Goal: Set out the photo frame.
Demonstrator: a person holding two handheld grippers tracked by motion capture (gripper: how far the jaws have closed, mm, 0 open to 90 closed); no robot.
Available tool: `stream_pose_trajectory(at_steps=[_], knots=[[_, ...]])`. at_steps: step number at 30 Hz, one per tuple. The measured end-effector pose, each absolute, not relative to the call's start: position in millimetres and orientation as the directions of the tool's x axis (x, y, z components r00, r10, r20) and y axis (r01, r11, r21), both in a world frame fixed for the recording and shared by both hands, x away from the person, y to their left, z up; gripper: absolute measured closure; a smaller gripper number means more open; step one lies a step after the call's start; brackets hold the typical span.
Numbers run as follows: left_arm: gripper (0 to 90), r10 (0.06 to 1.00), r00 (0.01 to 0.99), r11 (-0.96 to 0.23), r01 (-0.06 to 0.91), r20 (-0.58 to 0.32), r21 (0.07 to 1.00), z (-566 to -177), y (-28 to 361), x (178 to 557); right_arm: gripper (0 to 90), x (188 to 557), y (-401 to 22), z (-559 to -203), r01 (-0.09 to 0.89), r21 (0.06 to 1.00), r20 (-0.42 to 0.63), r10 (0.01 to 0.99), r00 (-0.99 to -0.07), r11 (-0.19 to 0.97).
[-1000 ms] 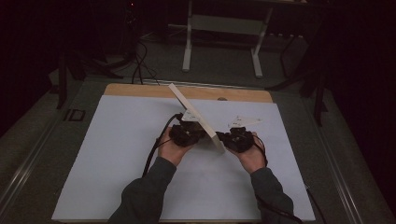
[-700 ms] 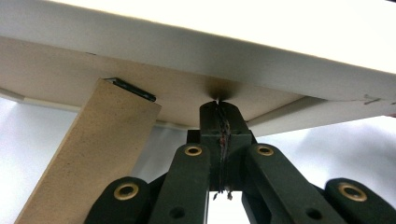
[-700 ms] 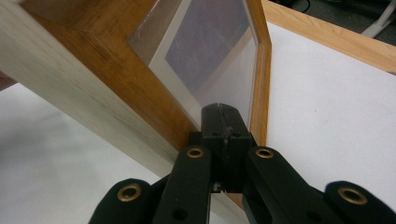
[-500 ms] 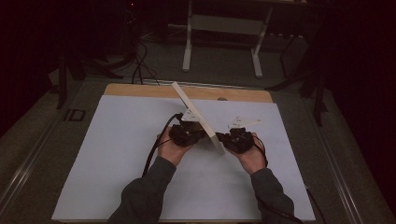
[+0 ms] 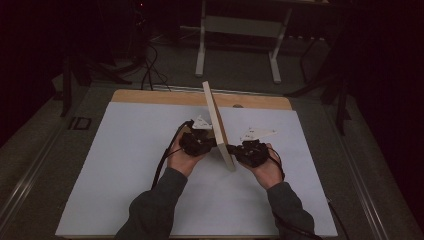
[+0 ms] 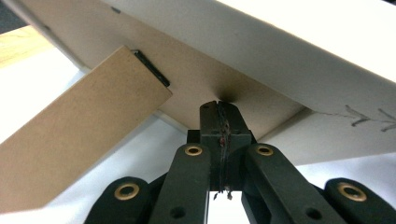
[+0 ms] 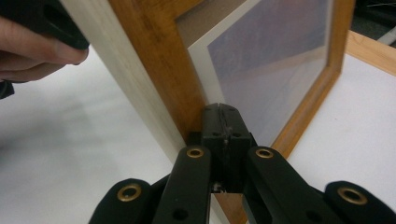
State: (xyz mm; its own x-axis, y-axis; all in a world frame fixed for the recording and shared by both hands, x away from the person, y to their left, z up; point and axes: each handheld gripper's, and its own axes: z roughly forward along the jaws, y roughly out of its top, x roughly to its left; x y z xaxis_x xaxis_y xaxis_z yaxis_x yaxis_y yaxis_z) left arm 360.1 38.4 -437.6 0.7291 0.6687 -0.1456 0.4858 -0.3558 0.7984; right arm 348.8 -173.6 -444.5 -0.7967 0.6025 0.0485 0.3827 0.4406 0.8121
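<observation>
We have a wooden picture frame (image 5: 218,125) standing on edge, tilted, near the middle of the white sheet (image 5: 125,165) that covers the surface. All places below are given from the frame.

Left gripper (image 5: 212,144): at the frame's left side, against its back. In the left gripper view the two black fingers (image 6: 219,122) are pressed together with nothing between them, and their tips touch the brown back board (image 6: 201,79). A fold-out stand (image 6: 70,135) of the same brown board hangs off the back, to the left of the fingertips in that view.

Right gripper (image 5: 234,149): at the frame's right side, against its front. In the right gripper view the fingers (image 7: 223,123) are likewise closed on nothing, with their tips at the inner edge of the orange-brown moulding (image 7: 154,60), where the white mount (image 7: 210,79) and the glass (image 7: 271,56) begin.

The frame is thus pinched between the two closed grippers, one on each face. Its near lower corner is just above or on the sheet; we cannot tell which. Its far end points towards the bare wooden strip (image 5: 150,97) at the back of the surface. The person's other hand (image 7: 37,56) shows beyond the frame in the right gripper view.
</observation>
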Motion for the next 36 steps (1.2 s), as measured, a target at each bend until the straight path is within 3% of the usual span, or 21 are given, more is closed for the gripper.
stream_pose_trajectory(at_steps=[17,36], knots=[[90.0,0.653,0.744,-0.339,0.455,-0.142,0.823,-435.6,53.3,360.8,90.0,343.6,-166.8,-444.8,0.356,0.803,0.033,0.561,-0.827,0.477],[90.0,0.625,0.746,-0.277,0.488,-0.23,0.828,-441.3,72.1,371.3,90.0,341.7,-149.5,-444.3,0.338,0.802,0.025,0.537,-0.843,0.492]])
